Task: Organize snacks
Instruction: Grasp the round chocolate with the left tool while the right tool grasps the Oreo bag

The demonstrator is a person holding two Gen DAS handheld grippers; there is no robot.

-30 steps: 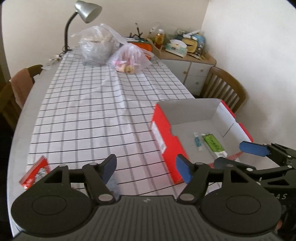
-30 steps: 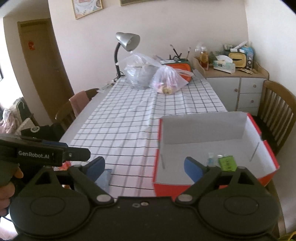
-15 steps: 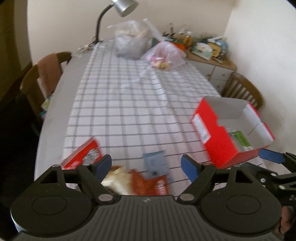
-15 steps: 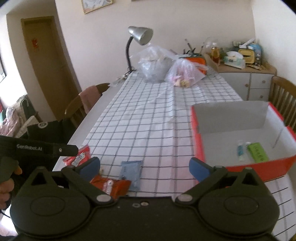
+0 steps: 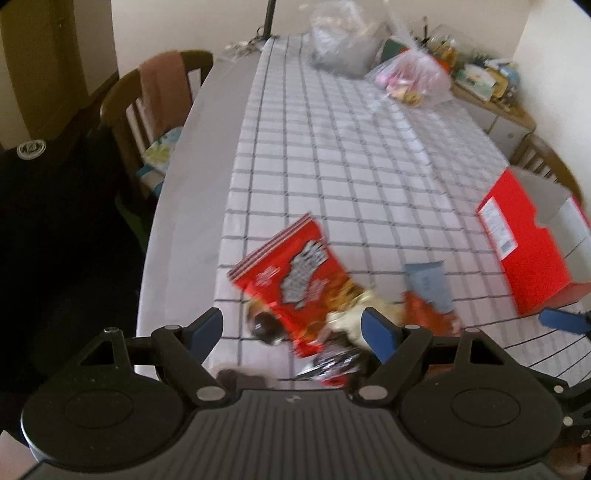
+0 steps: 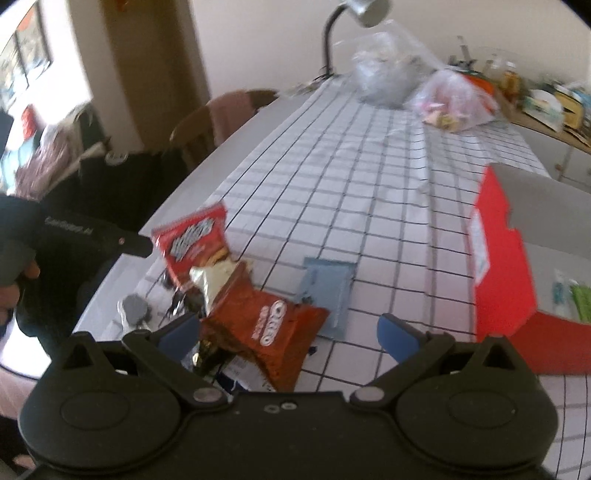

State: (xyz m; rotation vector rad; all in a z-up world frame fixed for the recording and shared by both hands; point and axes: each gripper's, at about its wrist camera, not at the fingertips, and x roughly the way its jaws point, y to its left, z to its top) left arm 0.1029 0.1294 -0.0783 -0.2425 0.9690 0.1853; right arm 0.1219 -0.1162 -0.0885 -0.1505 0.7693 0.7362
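Observation:
A pile of snack packets lies near the table's front edge. In it are a big red bag (image 5: 291,273) (image 6: 194,242), a cream packet (image 6: 212,278), a brown-red Oreo packet (image 6: 266,328) and a pale blue sachet (image 5: 428,286) (image 6: 327,295). My left gripper (image 5: 293,328) hangs open over the red bag, nothing between its fingers. My right gripper (image 6: 288,330) stands open just above the Oreo packet, not touching it. The open red box (image 5: 524,251) (image 6: 498,258) sits to the right and holds a green packet (image 6: 581,302).
Two filled plastic bags (image 6: 388,77) (image 5: 413,77) and a desk lamp (image 6: 354,14) stand at the table's far end. A wooden chair (image 5: 155,107) is at the left side. A cluttered cabinet (image 6: 546,107) is at the back right. A hand (image 6: 14,273) holds the left gripper's body.
Both grippers have swung left and down from over the red box to the snack pile, which now fills the near view. Both sets of jaws stand wider than a second ago.

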